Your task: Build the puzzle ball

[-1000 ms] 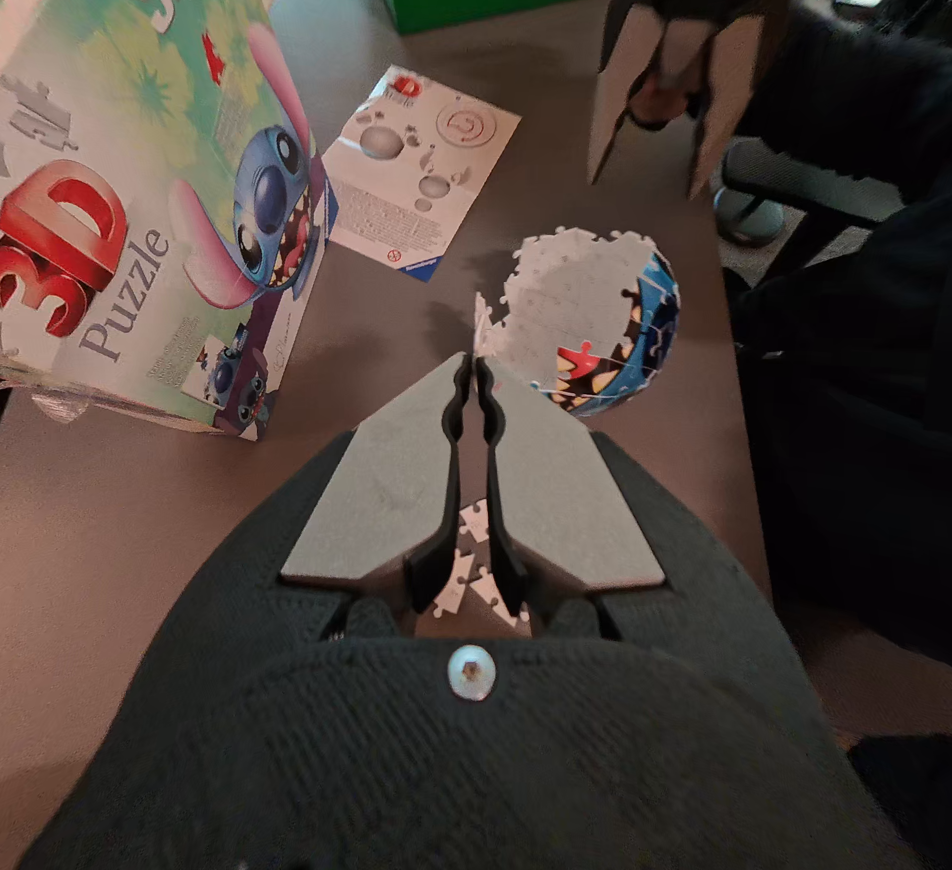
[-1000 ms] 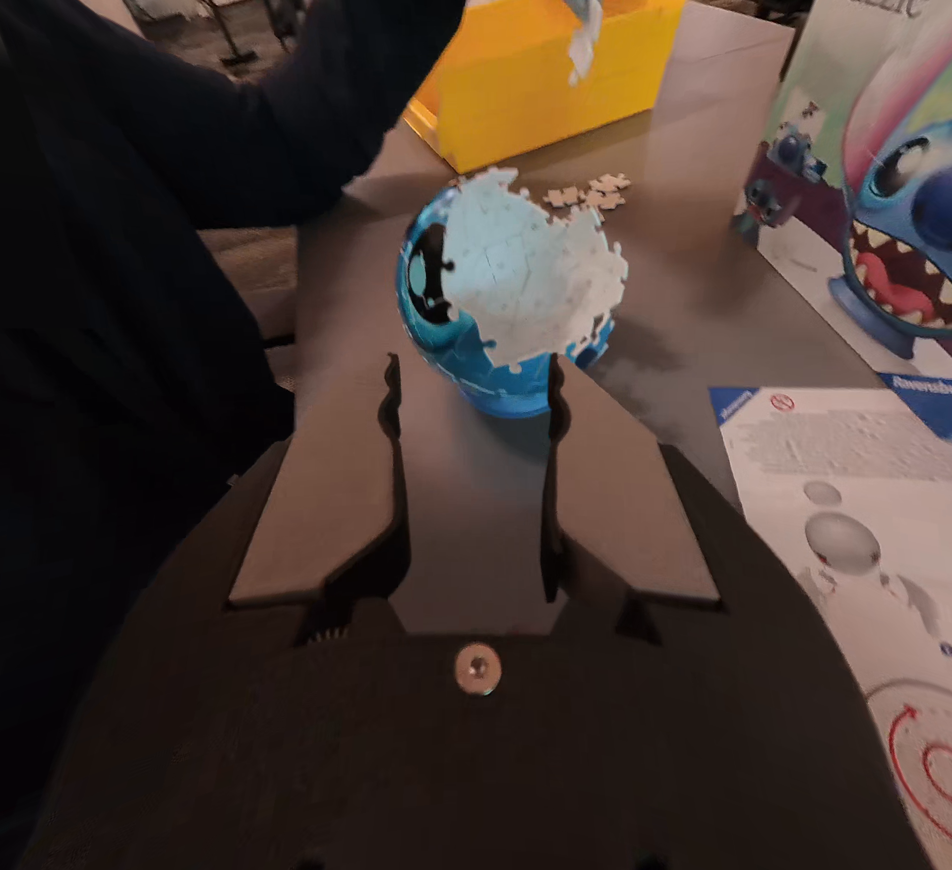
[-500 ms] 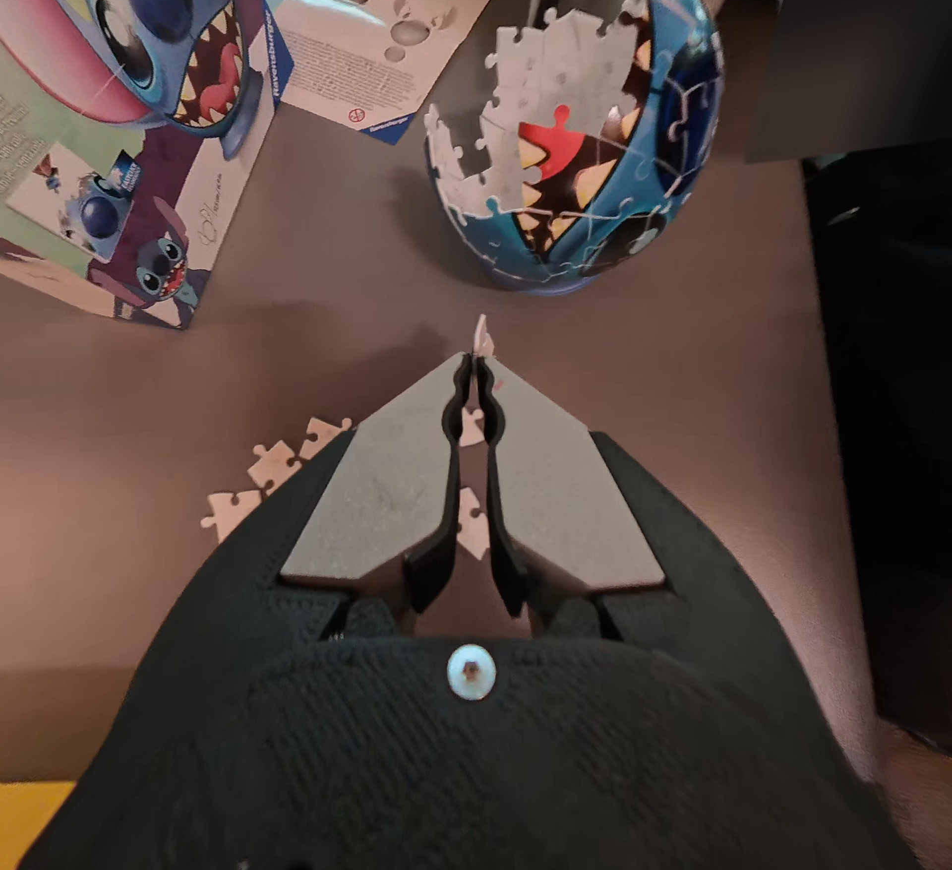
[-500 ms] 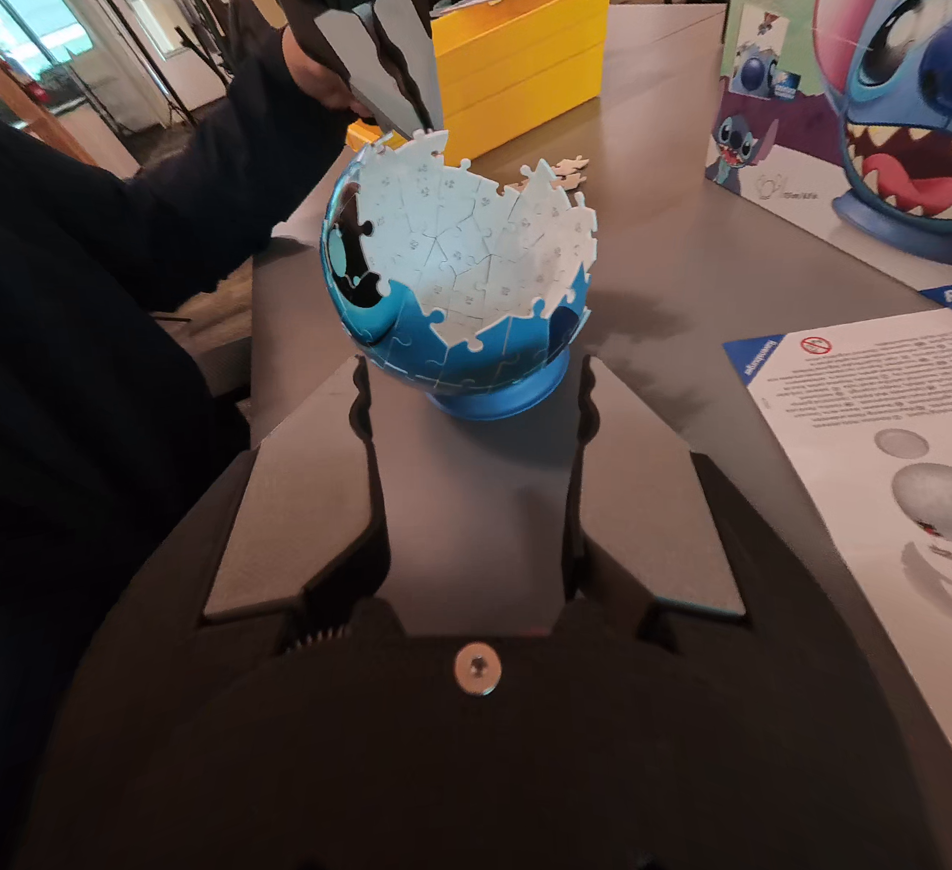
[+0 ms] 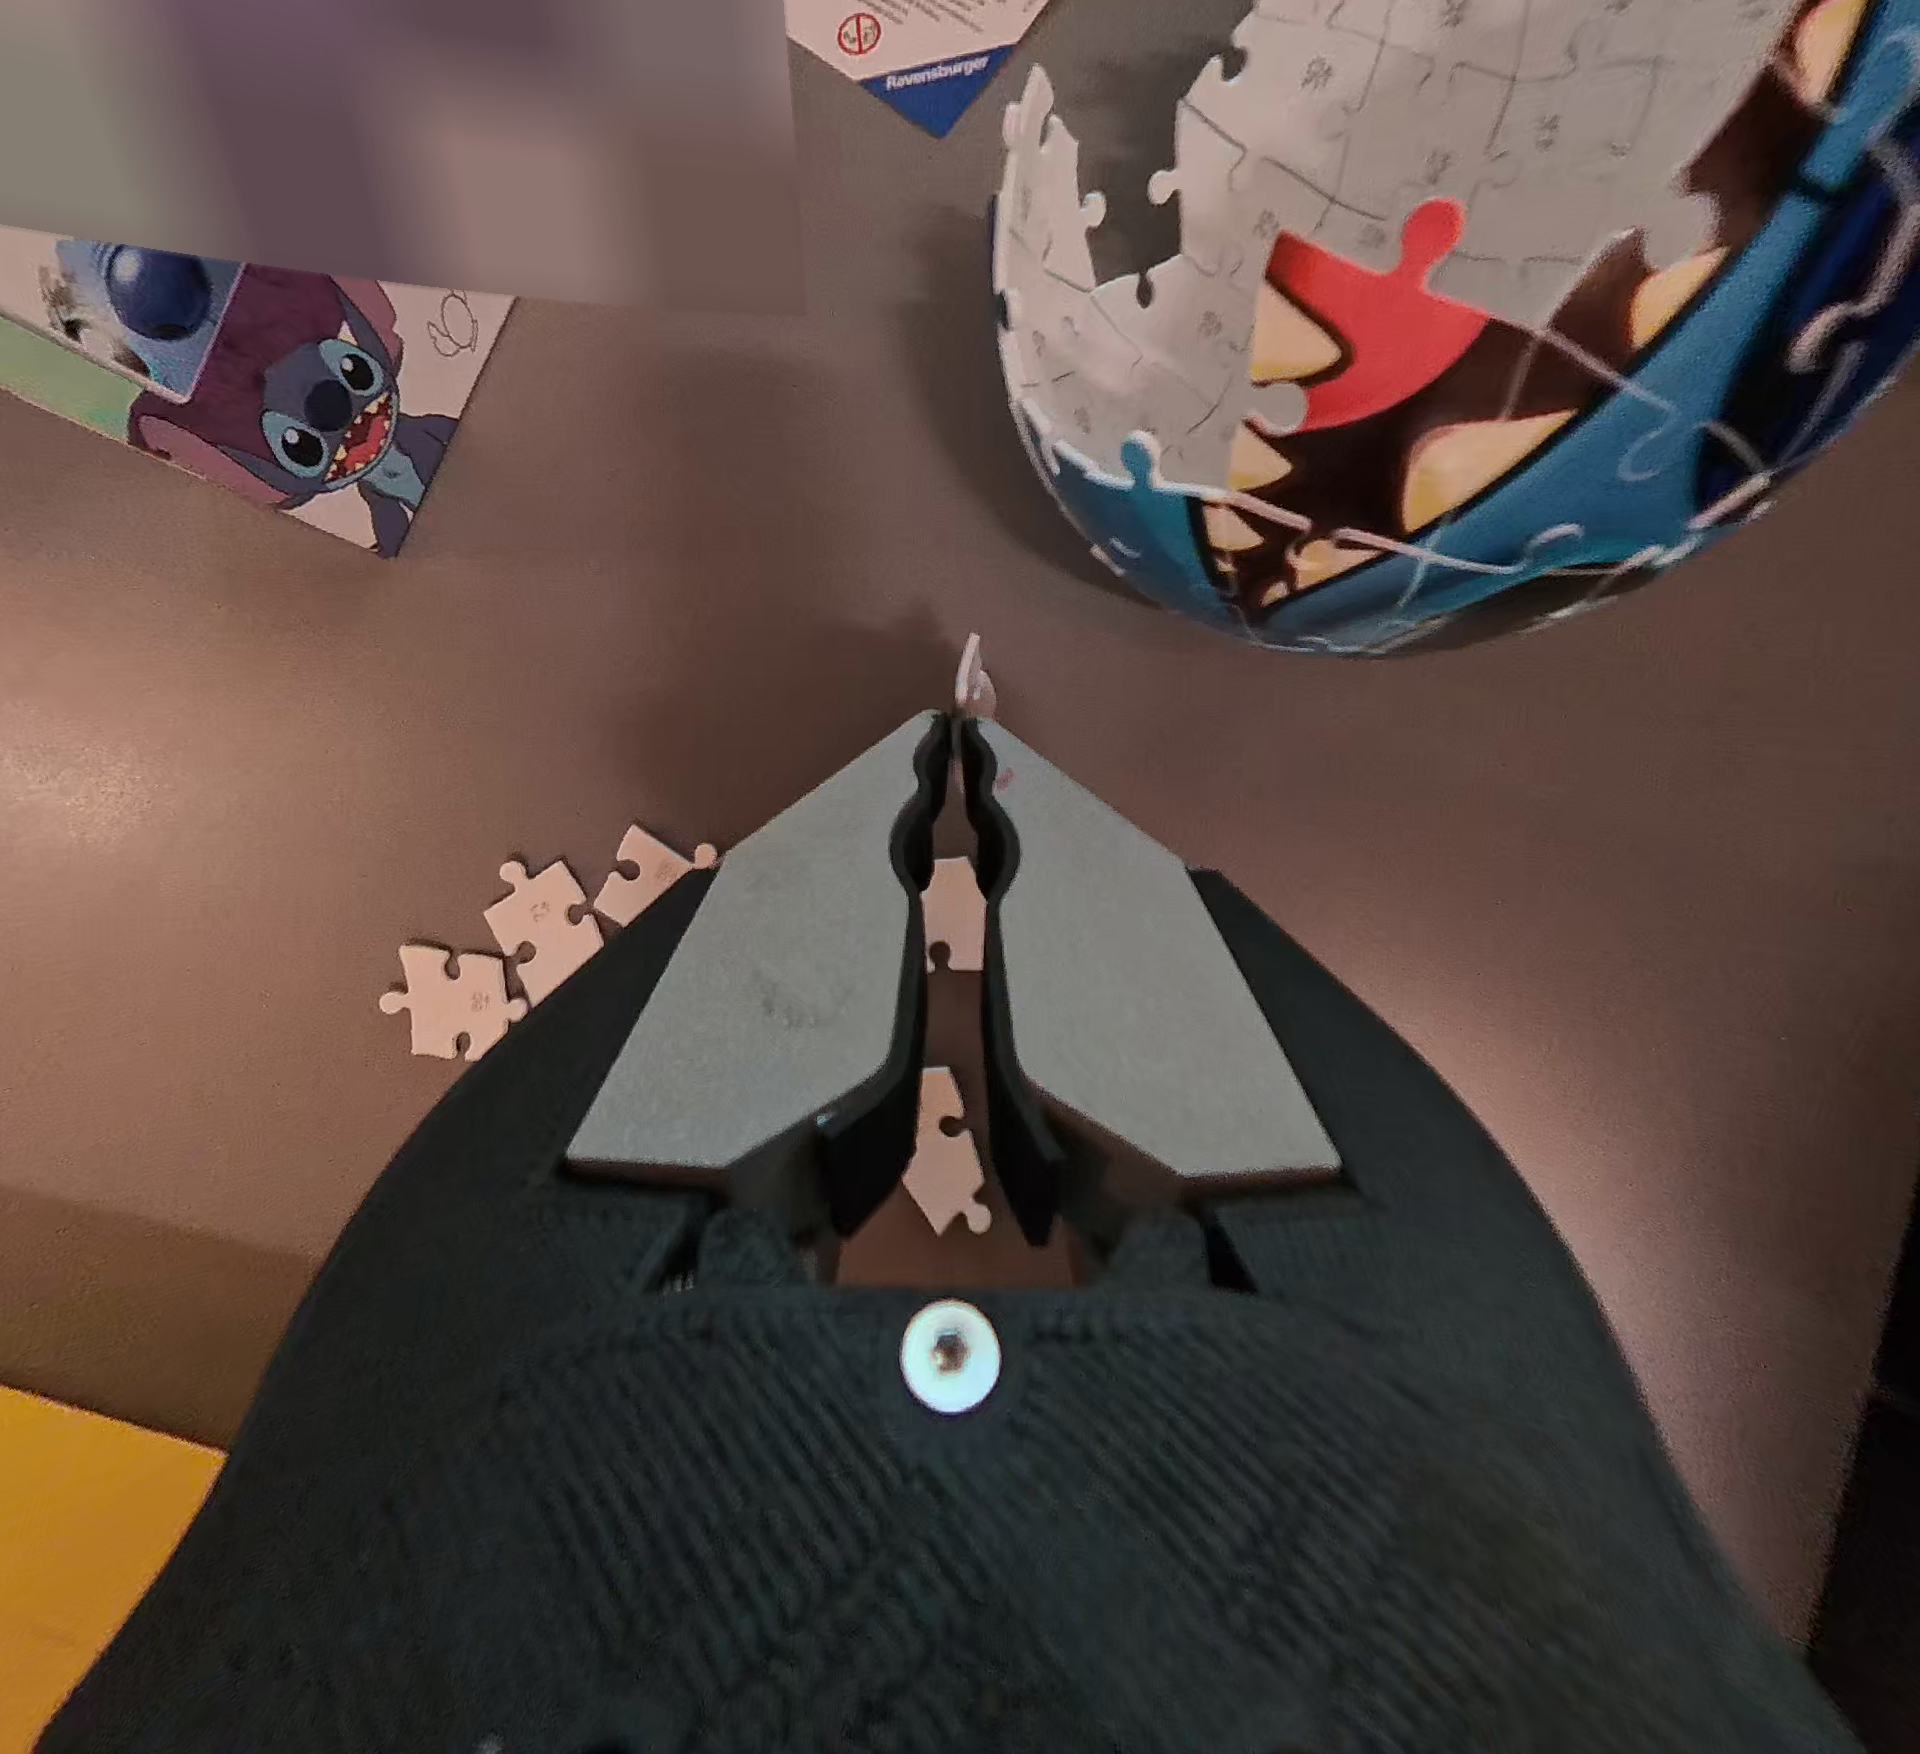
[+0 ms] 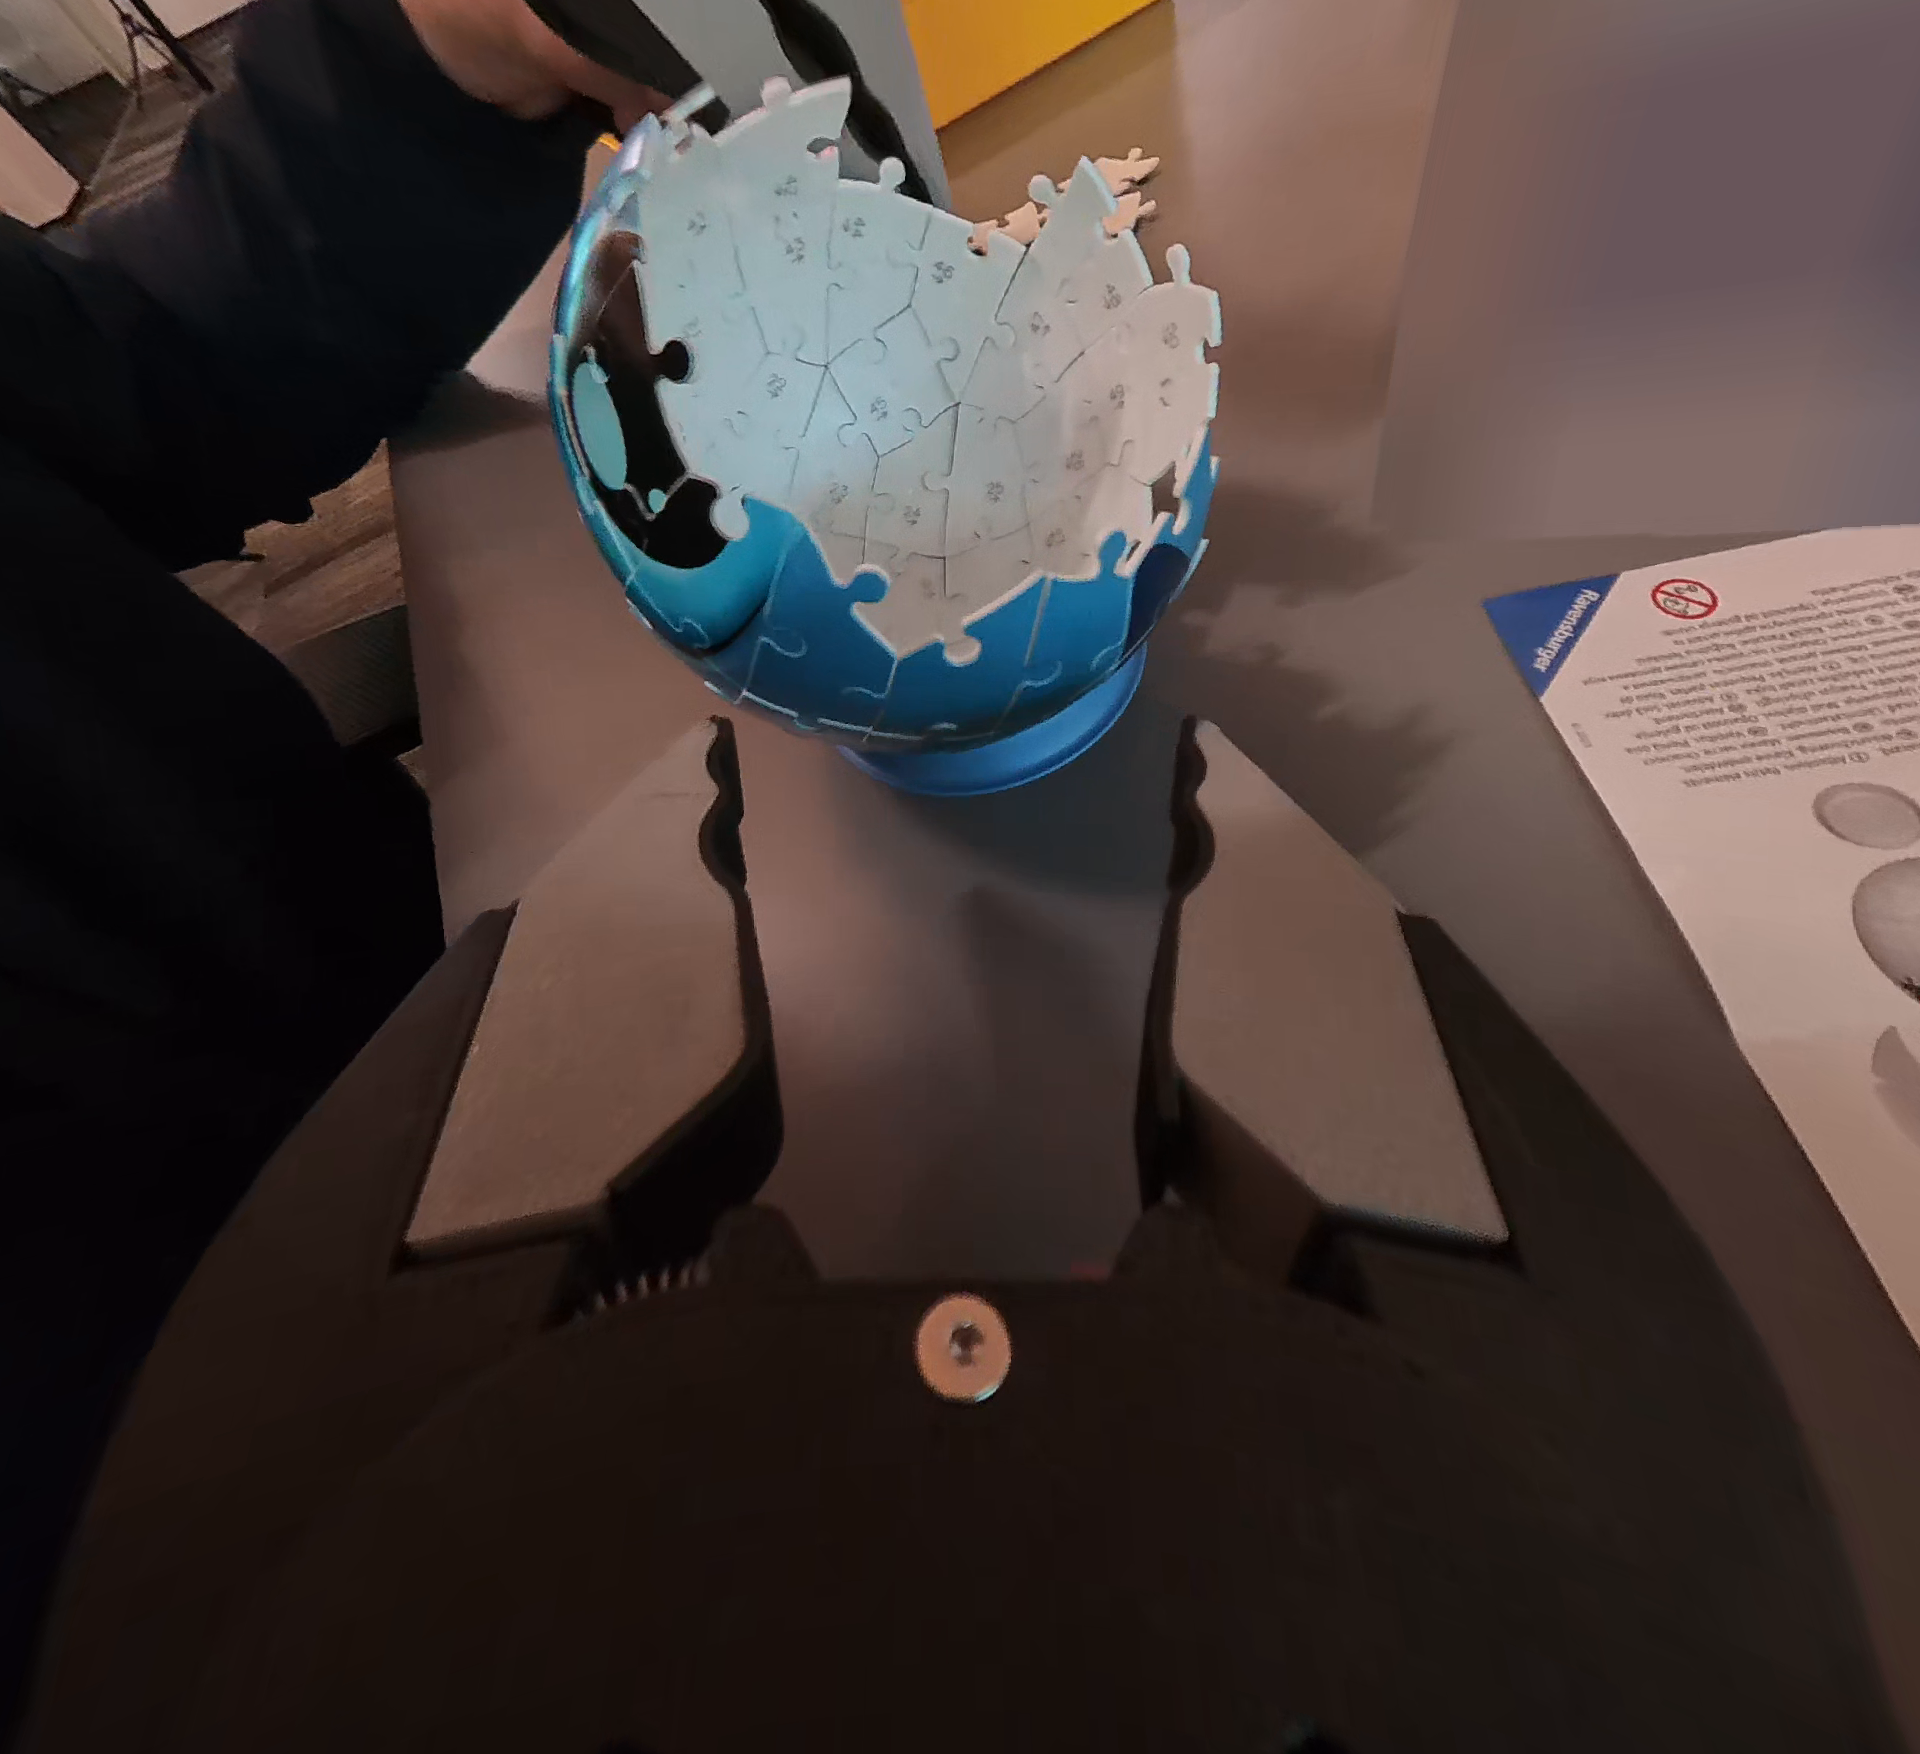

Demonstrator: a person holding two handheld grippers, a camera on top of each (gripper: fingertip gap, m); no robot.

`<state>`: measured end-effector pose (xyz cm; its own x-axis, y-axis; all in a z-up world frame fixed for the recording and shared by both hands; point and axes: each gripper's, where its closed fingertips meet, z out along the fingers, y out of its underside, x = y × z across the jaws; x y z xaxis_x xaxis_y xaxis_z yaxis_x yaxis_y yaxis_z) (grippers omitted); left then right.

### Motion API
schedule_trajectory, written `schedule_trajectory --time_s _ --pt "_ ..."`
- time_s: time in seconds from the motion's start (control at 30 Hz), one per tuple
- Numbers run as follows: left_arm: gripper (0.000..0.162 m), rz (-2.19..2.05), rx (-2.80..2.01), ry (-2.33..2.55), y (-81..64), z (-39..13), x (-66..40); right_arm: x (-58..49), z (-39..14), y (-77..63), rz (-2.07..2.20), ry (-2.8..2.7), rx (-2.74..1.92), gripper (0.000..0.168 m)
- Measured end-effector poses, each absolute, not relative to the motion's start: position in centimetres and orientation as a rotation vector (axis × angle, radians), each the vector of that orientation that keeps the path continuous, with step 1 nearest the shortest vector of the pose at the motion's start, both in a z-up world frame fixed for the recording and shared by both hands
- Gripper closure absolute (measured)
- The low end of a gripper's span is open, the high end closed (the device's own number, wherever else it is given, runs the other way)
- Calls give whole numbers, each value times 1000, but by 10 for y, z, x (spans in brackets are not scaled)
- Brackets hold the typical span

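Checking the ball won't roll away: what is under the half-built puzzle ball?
The puzzle ball sits tilted on a round blue stand on the table. The shell covers the stand's top, so the contact isn't visible.

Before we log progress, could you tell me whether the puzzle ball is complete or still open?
Still open: the puzzle ball is a partial shell with its white inside showing.

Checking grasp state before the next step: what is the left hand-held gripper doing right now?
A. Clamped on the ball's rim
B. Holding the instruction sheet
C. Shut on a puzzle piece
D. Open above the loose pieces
C: the left hand-held gripper has its jaws closed on a thin puzzle piece that sticks out past the tips, short of the puzzle ball.
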<state>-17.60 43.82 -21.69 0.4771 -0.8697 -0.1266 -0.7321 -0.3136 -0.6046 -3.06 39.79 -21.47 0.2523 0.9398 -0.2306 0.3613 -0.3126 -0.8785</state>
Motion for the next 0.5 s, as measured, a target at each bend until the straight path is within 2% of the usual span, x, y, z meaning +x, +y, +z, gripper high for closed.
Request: schedule_trajectory --time_s 0.27,0.5 --pt "162 -155 -2117 1421 437 -234 -168 -41 -212 390 1046 -1185 -1796 81" --pt "162 -298 -2050 1473 418 -221 -148 -50 -215 392 1025 -1190 -1810 81"
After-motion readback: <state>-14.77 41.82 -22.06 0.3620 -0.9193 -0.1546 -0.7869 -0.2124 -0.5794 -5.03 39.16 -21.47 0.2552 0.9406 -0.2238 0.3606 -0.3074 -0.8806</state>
